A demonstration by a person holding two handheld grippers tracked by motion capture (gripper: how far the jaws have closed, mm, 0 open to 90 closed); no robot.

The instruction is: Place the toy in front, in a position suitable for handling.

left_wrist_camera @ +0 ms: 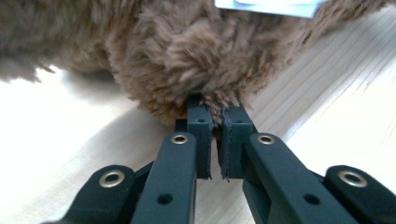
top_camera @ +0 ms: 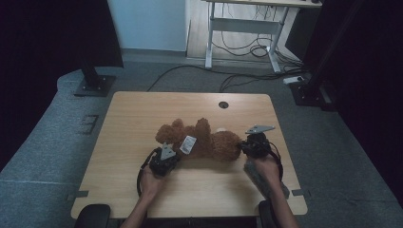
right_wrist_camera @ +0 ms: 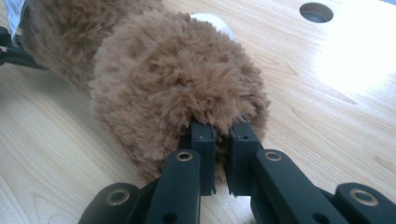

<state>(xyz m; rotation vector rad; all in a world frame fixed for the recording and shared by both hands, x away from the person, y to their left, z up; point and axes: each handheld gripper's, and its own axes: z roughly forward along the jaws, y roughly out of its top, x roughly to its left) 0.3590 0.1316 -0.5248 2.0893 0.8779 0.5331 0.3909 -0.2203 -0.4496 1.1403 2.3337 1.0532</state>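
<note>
Worked at a pale, rectangular wooden table (top_camera: 142, 118), smooth, fine-grained and rounded at the corners. Found lying lengthwise across its middle, somewhat nearer the front edge than the far one, a brown plush teddy bear (top_camera: 209, 140): shaggy, soft, lumpy, with stubby limbs pointing toward the far edge.

Judged as well begun but not finished: both ends of the teddy bear taken hold of, nothing raised off the table yet. Left to do, probably, lifting or shifting it with both hands together.

Seen at the bear's left end, the black, hard-edged left gripper (top_camera: 173, 153), jaws closed to a narrow slit and pinching a rounded tuft of fur (left_wrist_camera: 217, 116). Seen at the right end, toward the table's right edge, the matching right gripper (top_camera: 243, 146), jaws likewise pressed together on the fluffy, ball-shaped end of the bear (right_wrist_camera: 223, 130). Expected to squash and sag under such narrow grips, being loose pile over soft filling.

Noted on the bear's body, near the left gripper, a small white rectangular tag (top_camera: 188, 144), flat and smooth. Noted beyond the fluffy end a pale rounded patch (right_wrist_camera: 212, 21), too hidden to identify. Noted near the far edge a small round dark hole (top_camera: 223, 104) in the table.
</note>
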